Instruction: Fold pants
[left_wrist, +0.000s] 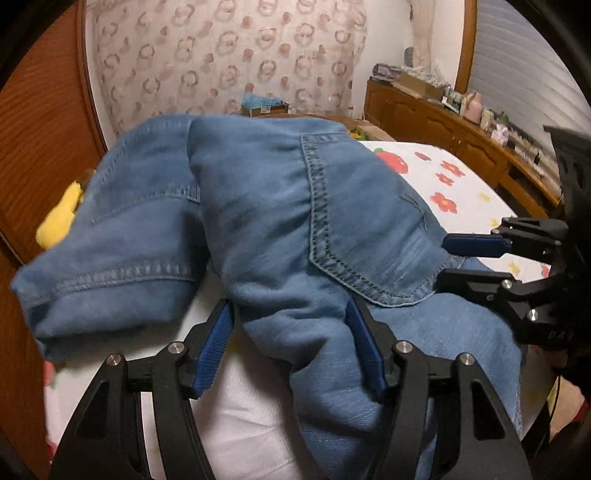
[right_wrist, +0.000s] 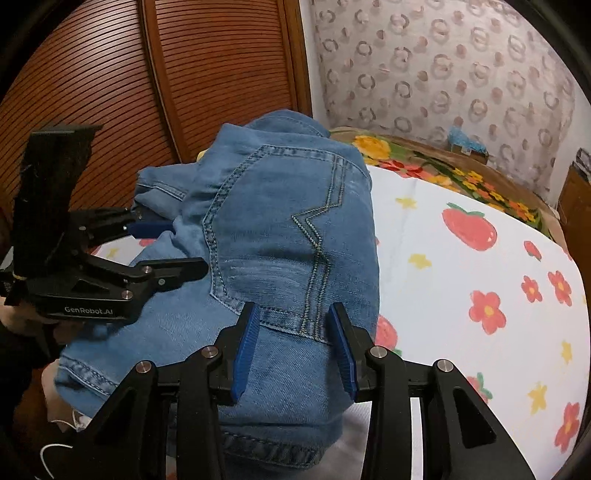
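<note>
Blue jeans (left_wrist: 280, 206) lie folded in a thick bundle on the bed, back pocket up. My left gripper (left_wrist: 288, 306) stands open at the near edge. A hanging fold of denim sits between its blue pads (left_wrist: 216, 350), and the left pad stands clear of the cloth. From the right wrist view the left gripper (right_wrist: 186, 245) is open at the bundle's left side. My right gripper (right_wrist: 292, 308) has its pads against the jeans (right_wrist: 280, 229) just below the pocket, closed on a thick fold. It enters the left wrist view from the right (left_wrist: 441, 261), at the bundle's edge.
The bed sheet (right_wrist: 461, 258) is white with strawberries and red flowers, and bare to the right of the jeans. A slatted wooden wardrobe door (right_wrist: 184, 74) stands close on the left. A yellow soft thing (left_wrist: 61, 218) lies beside the jeans. A cluttered wooden sideboard (left_wrist: 443, 118) lines the far right wall.
</note>
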